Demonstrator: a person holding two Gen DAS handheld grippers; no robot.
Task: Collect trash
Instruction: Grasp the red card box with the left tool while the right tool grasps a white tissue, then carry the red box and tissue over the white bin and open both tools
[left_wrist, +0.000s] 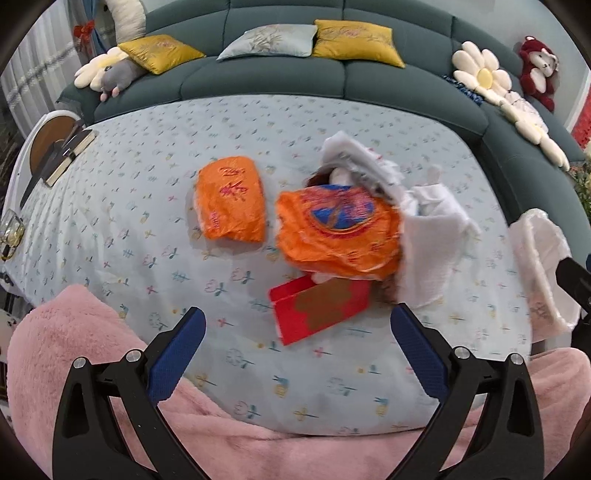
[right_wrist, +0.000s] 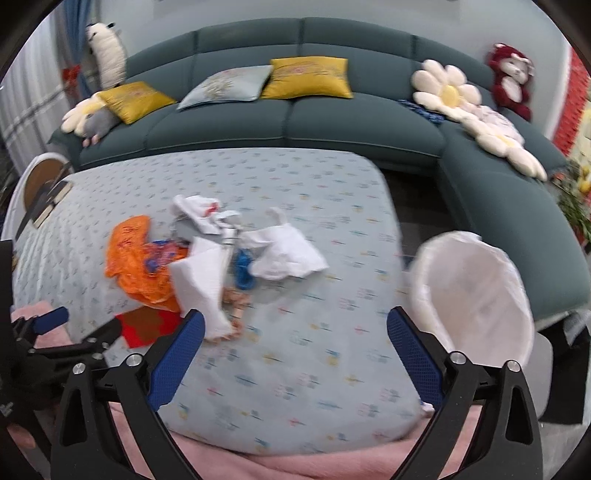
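A pile of trash lies on the flowered light blue table cloth (left_wrist: 147, 192): an orange wrapper (left_wrist: 232, 199) lying apart to the left, a bigger orange bag (left_wrist: 340, 232), a red card box (left_wrist: 321, 310), and white tissues and bags (left_wrist: 432, 236). In the right wrist view the pile (right_wrist: 207, 258) is left of centre, with a white plastic bag (right_wrist: 284, 251) and a blue scrap (right_wrist: 243, 269). A white-lined bin (right_wrist: 476, 291) stands at the table's right edge. My left gripper (left_wrist: 299, 325) is open, just short of the red box. My right gripper (right_wrist: 295, 325) is open and empty.
A teal corner sofa (left_wrist: 277, 77) with yellow and grey cushions and plush toys runs behind and to the right of the table. A book (left_wrist: 70, 155) lies at the far left table corner. A pink fluffy cloth (left_wrist: 74, 350) lies under both grippers at the near edge.
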